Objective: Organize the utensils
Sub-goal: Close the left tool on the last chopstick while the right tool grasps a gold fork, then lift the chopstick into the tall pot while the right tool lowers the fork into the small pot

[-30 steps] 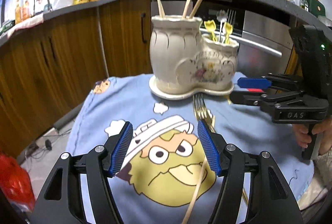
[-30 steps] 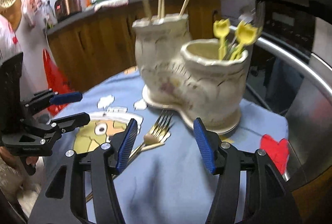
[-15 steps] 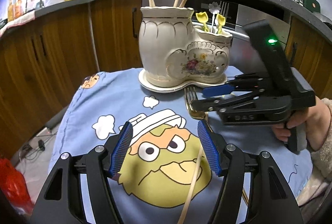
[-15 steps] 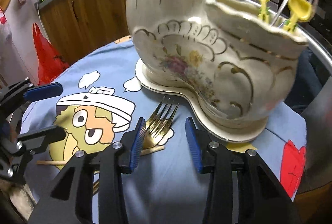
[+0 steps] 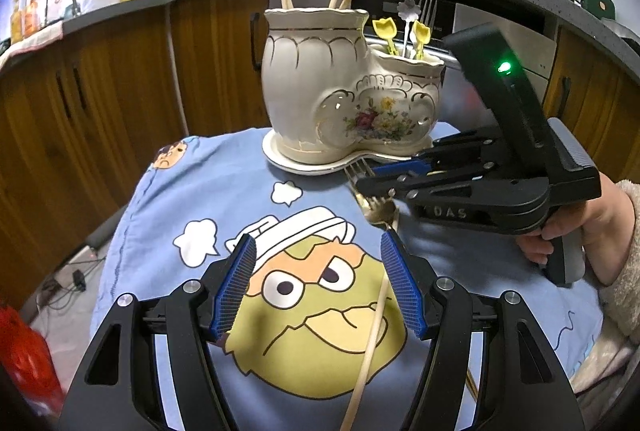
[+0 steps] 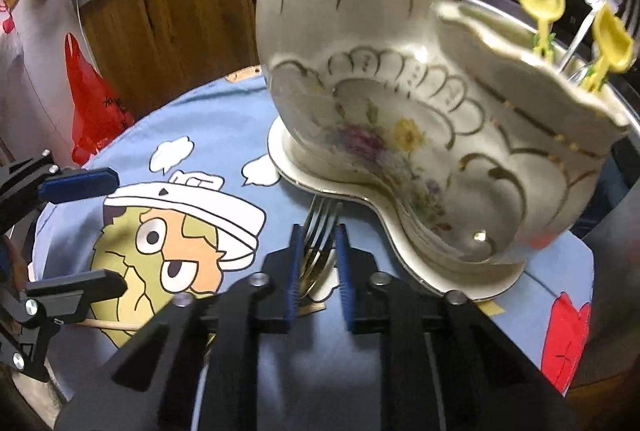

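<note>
Two views differed. Left wrist view: left claw gaped empty above cartoon cloth, lone chopstick lying under it; hand gripped right claw's handle. Right wrist view: right claw, just closing, pinched gold forks lying beside ceramic holder base.

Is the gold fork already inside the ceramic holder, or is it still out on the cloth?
Out. The gold fork lies on the blue cloth before the ceramic holder, its head between the right gripper pads.
</note>
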A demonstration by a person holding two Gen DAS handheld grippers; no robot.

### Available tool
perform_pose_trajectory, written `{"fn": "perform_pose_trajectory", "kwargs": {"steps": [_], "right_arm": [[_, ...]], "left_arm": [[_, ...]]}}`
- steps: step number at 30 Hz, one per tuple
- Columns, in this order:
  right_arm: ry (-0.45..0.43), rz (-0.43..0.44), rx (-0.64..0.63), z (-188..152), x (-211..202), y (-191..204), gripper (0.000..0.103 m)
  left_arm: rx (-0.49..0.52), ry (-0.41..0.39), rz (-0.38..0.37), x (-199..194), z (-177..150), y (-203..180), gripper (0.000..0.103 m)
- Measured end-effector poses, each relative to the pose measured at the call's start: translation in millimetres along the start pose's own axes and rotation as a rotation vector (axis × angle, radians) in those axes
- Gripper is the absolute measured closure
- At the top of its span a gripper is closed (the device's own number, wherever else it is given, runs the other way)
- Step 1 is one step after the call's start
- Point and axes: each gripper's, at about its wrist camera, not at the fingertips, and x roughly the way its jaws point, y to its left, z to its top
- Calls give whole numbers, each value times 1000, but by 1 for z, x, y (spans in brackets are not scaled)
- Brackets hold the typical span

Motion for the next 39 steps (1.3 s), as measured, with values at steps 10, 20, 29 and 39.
{"fn": "perform_pose_trajectory", "kwargs": {"steps": [10, 20, 29, 39], "right_arm": [[-94, 41, 63, -21, -56, -19, 98], [-156, 46, 93, -27, -80, -37, 99], [-198, 52, 89, -28, -89, -33, 100], [-325, -6, 92, -26, -112, -37, 101]], "left_arm": [[63, 115, -52, 10, 2, -20, 41], [185, 266, -12, 40, 2, -48, 75], [192, 274, -34, 57, 12, -57, 96], [165, 56, -40, 16, 19, -54, 98]]}}
